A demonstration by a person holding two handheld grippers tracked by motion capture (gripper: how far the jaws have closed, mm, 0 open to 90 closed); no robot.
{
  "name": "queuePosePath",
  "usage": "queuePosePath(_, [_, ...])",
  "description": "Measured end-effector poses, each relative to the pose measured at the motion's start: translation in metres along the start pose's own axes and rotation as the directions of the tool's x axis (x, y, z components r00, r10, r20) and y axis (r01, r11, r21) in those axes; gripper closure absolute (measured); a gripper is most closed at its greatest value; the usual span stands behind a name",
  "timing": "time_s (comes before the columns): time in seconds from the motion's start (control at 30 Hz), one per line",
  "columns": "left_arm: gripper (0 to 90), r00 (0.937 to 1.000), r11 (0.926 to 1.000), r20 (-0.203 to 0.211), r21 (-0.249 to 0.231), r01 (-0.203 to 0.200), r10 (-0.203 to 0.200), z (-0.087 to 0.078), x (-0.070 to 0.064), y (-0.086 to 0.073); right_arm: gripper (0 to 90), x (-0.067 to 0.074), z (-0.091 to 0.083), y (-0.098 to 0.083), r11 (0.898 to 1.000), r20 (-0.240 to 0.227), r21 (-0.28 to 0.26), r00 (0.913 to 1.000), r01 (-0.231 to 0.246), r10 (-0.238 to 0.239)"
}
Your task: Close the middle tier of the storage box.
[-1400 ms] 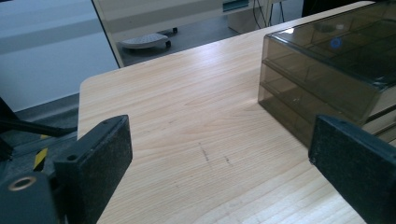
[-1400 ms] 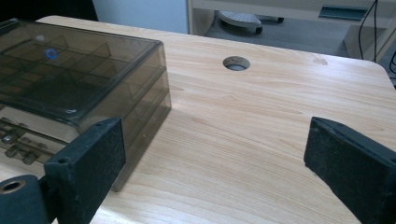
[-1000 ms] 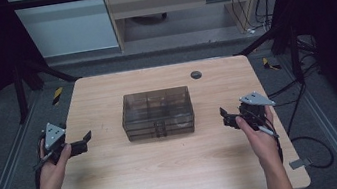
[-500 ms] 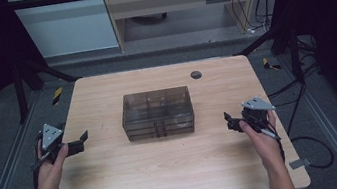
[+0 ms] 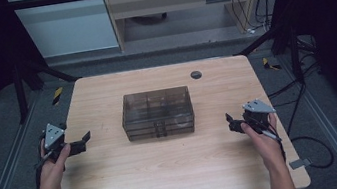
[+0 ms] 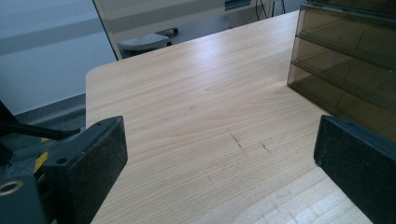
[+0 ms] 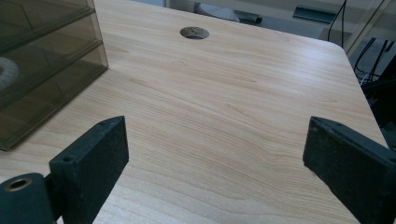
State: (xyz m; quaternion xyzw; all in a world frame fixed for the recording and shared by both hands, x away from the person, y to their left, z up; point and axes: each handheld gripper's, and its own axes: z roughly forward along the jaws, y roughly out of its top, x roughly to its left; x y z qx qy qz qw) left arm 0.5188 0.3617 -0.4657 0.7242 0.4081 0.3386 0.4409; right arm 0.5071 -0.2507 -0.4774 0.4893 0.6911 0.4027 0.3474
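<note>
Both grippers have drawn back, left gripper [image 5: 81, 141] and right gripper [image 5: 232, 123] wide open, empty; one drawer box [image 5: 157, 113], seemingly three-tiered.

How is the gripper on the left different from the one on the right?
The left gripper sits at the table's left edge, its jaws pointing right toward the smoky plastic drawer box; the right gripper sits over the table's right side, pointing left toward it. The left gripper is farther from the box than the right gripper. Both are open, empty and hand-held.
</note>
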Motion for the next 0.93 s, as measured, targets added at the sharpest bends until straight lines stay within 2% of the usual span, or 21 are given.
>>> queuePosePath(0.17, [2.8,0.9996,0.999,0.012,0.038,-0.025,0.024,0.006,-0.003,-0.003,7.3,0.003,0.003,-0.003,1.0,-0.007,0.009,0.9998,0.017,-0.017])
queuePosePath(0.37, [2.8,0.9989,0.9975,0.014,0.055,-0.045,0.044,0.011,-0.006,-0.006,7.3,0.006,0.007,-0.007,0.999,-0.016,0.023,0.9996,0.025,-0.024])
queuePosePath(0.6, [2.9,0.9989,0.9956,0.018,0.082,-0.045,0.044,0.016,-0.006,-0.012,7.4,0.009,0.009,-0.013,0.999,-0.025,0.037,0.9995,0.021,-0.02])
queuePosePath(0.93, [2.9,0.9995,0.993,0.013,0.114,-0.03,0.029,0.019,-0.004,-0.017,7.3,0.012,0.014,-0.021,0.996,-0.032,0.078,0.9986,0.044,-0.042])
